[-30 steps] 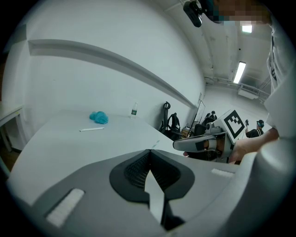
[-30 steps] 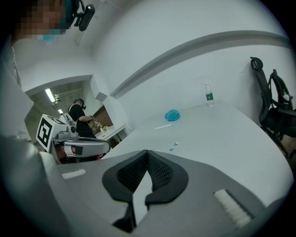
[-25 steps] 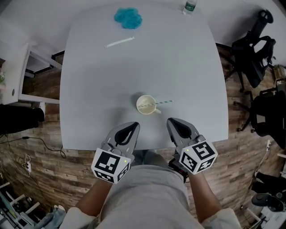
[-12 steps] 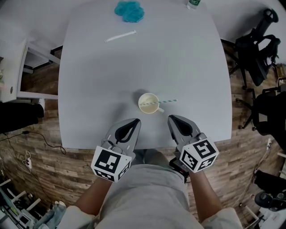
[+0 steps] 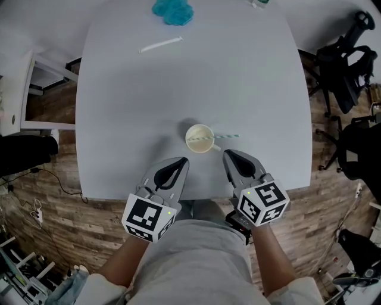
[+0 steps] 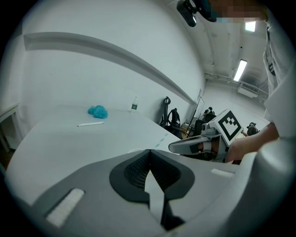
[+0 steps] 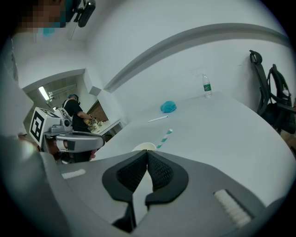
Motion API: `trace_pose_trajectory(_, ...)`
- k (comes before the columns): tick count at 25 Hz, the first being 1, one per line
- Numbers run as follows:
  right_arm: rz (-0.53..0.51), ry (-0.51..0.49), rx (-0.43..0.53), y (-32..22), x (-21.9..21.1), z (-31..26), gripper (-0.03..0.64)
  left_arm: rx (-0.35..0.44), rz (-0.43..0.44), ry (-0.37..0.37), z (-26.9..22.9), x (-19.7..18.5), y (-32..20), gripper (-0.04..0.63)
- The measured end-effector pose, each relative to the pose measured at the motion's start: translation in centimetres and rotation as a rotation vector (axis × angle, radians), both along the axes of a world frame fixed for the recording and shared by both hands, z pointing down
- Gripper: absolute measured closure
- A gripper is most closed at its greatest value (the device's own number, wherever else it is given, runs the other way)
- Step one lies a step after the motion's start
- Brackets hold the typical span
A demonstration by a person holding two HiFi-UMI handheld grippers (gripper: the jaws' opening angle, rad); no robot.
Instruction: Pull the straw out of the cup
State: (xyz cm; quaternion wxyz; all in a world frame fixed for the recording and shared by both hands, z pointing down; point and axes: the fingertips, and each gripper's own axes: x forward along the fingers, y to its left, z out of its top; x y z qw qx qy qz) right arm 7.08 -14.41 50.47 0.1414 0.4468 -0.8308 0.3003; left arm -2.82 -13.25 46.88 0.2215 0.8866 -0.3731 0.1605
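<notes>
A cream cup (image 5: pixel 200 138) stands on the grey table (image 5: pixel 250 83) near its front edge. A green-and-white striped straw (image 5: pixel 218 137) lies across the cup's rim, its free end pointing right. In the right gripper view the cup's rim (image 7: pixel 144 147) and the straw (image 7: pixel 164 138) peek over the jaws. My left gripper (image 5: pixel 180 161) is shut, just left of and nearer than the cup. Just right of the cup, my right gripper (image 5: pixel 227 154) is also shut. Neither touches the cup.
A white straw (image 5: pixel 161 44) lies at the far left of the table, with a blue crumpled thing (image 5: pixel 173 11) beyond it. A water bottle (image 7: pixel 206 86) stands at the far edge. Black office chairs (image 5: pixel 345 77) crowd the right side.
Both grippers stay near the table's front edge; the right one has edged slightly toward the cup. The view has shifted a little, sliding the table down in frame.
</notes>
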Motion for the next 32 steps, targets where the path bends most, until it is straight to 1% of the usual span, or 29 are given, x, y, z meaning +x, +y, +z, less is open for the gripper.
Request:
trace_pose_trajectory(1, -0.001, -0.002, -0.005, -0.1, 0.0, 0.2, 0.607, -0.003, 0.0, -0.001, 0.1, 0.0, 0.0, 0.576)
trace_pose_trajectory(2, -0.004, -0.005, -0.01, -0.2, 0.0, 0.4, 0.578, -0.005, 0.0, -0.002, 0.2, 0.0, -0.1, 0.575)
trace_pose_trajectory(3, -0.006, -0.007, -0.014, -0.3, -0.1, 0.6, 0.563, -0.007, 0.0, -0.003, 0.3, 0.0, -0.1, 0.575)
trace_pose_trajectory(10, 0.003, -0.009, -0.037, -1.5, -0.4, 1.7, 0.531, -0.022, -0.008, -0.008, 0.9, -0.6, -0.7, 0.575)
trace_pose_trajectory(32, 0.0, -0.036, -0.083, -3.8, -1.0, 3.6, 0.528, -0.052, -0.023, -0.018, 1.7, -1.3, -1.9, 0.577)
